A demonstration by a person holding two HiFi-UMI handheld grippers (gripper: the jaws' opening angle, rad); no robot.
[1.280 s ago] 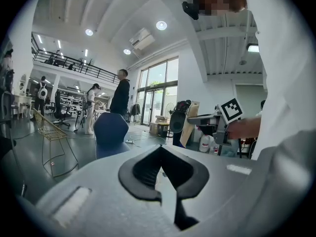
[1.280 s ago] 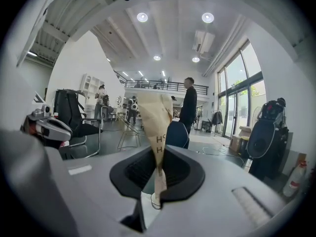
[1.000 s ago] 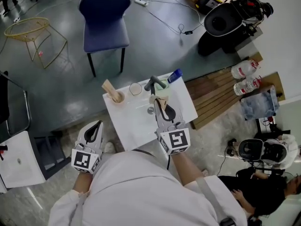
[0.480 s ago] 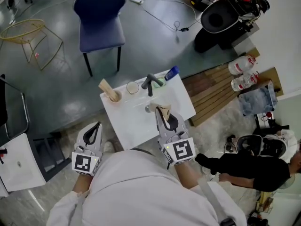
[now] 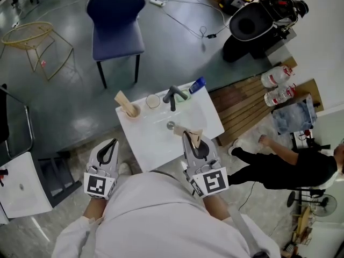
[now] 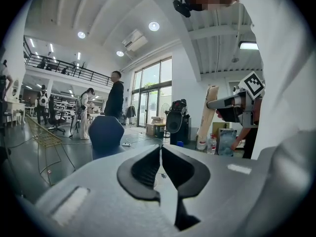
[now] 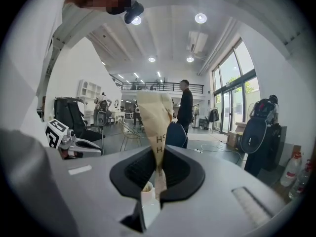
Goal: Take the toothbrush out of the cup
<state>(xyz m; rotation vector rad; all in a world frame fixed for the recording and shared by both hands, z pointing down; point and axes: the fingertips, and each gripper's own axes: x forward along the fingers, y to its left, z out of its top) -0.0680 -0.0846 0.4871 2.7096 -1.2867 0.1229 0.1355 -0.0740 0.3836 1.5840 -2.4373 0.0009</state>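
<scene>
Pulled back toward me: right hand-held gripper point(image 5: 193, 138), near level, clamped on paper-wrapped toothbrush point(image 7: 155, 115); left hand-held gripper point(image 5: 110, 144) closed, empty.

The desk point(image 5: 155, 141) is white. The left hand-held gripper point(image 6: 161, 149) and the right hand-held gripper point(image 7: 158, 154) are pale grey with black jaw pads. Each carries a cube point(image 5: 97, 185) patterned with black-and-white square markers. The toothbrush point(image 7: 155, 115) has a tan paper wrapper printed with dark letters. The chair point(image 5: 115, 15) is navy blue, the wire stool point(image 5: 32, 34) gold, the floor point(image 5: 70, 101) grey, the bottle point(image 5: 198, 85) blue and the tap point(image 5: 172, 97) dark grey.
</scene>
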